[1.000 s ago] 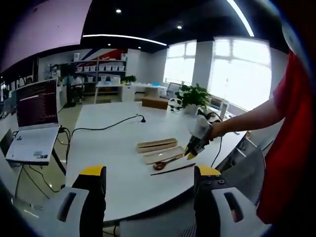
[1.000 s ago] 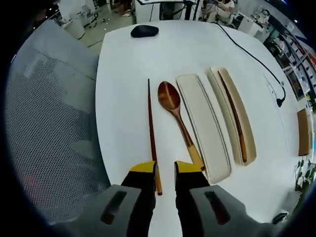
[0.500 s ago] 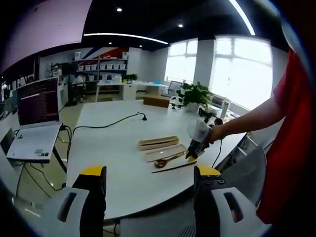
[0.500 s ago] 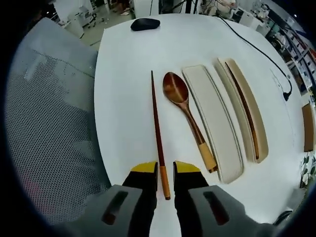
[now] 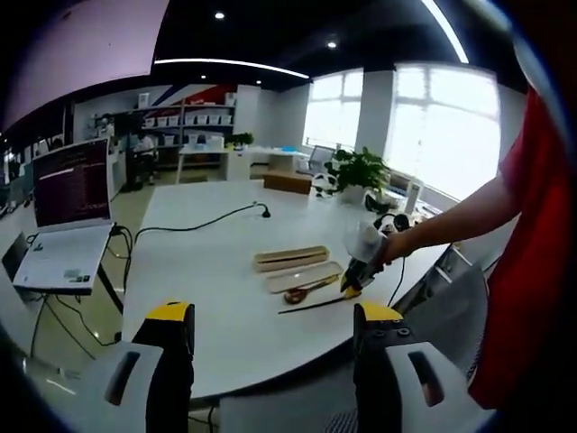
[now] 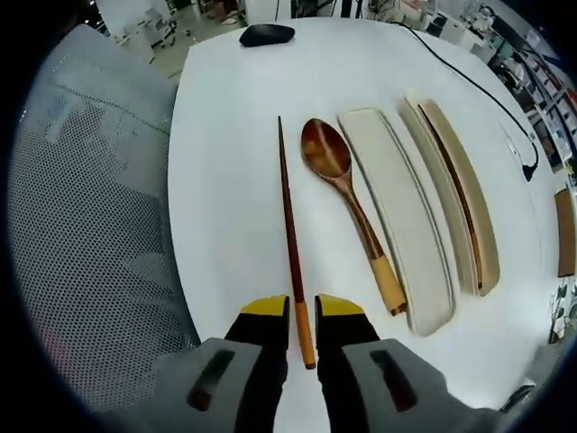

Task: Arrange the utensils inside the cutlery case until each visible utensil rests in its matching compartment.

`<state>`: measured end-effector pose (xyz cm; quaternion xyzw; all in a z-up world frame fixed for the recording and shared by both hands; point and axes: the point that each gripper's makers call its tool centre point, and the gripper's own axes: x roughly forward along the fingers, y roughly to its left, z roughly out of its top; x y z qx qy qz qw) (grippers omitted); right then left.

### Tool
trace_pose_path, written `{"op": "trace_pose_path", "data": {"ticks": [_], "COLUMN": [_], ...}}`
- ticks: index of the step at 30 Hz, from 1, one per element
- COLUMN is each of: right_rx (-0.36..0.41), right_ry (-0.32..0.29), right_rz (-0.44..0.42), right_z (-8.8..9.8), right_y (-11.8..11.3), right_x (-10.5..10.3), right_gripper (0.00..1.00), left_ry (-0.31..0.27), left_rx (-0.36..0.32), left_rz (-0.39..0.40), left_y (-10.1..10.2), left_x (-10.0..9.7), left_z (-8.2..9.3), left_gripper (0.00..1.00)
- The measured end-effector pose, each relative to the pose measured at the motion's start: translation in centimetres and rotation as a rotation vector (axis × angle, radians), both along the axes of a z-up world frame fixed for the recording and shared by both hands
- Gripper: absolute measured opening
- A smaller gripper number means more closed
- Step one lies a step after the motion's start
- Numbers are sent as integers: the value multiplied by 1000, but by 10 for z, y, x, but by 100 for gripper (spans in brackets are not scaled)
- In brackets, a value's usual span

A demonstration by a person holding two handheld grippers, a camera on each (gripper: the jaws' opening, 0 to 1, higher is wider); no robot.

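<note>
On the white table (image 6: 234, 180) lie a dark wooden chopstick (image 6: 290, 234) and a wooden spoon (image 6: 347, 194), side by side. Right of them lies an empty cream case tray (image 6: 401, 216). Beyond it, a tan tray (image 6: 478, 194) holds a second chopstick (image 6: 458, 194). My right gripper (image 6: 302, 311) is low over the near chopstick's orange end, which sits in the narrow gap between its fingers. In the left gripper view, the right gripper (image 5: 356, 275) is down at the chopstick (image 5: 315, 305) beside the trays (image 5: 290, 259). My left gripper (image 5: 273, 314) hangs wide open, far back from the table.
A black mouse (image 6: 267, 34) lies at the far end and a black cable (image 6: 469, 86) crosses the table. A grey mesh chair (image 6: 90, 225) stands left of the table's edge. An open laptop (image 5: 68, 216), a plant (image 5: 361, 171) and a person's arm (image 5: 451, 221) are nearby.
My right gripper slid sideways from the spoon's handle over to the near chopstick, whose end now lies between its fingers; the gap narrowed slightly. The left gripper barely moved.
</note>
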<state>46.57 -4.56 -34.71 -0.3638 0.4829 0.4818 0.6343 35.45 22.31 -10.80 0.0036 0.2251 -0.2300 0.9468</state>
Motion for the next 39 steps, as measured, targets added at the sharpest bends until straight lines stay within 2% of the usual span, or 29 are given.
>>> {"op": "trace_pose_path", "data": {"ticks": [22,29,39], "right_rx": [-20,-10,-36], "right_ry": [26,43,1], "right_rz": [28,8,67], "right_z": [-12,-14,-15], "right_y": [7,8,8], "right_x": [-1,1,3], "right_gripper": [10,9,6], "left_ry": [5,8,8], "left_rx": [3,10,6], "left_rz": [22,29,38], "left_y": [5,7,8], "left_x": [1,-1,1], "left_z": [-2,-3,-4], "left_gripper": [74,74,74]}}
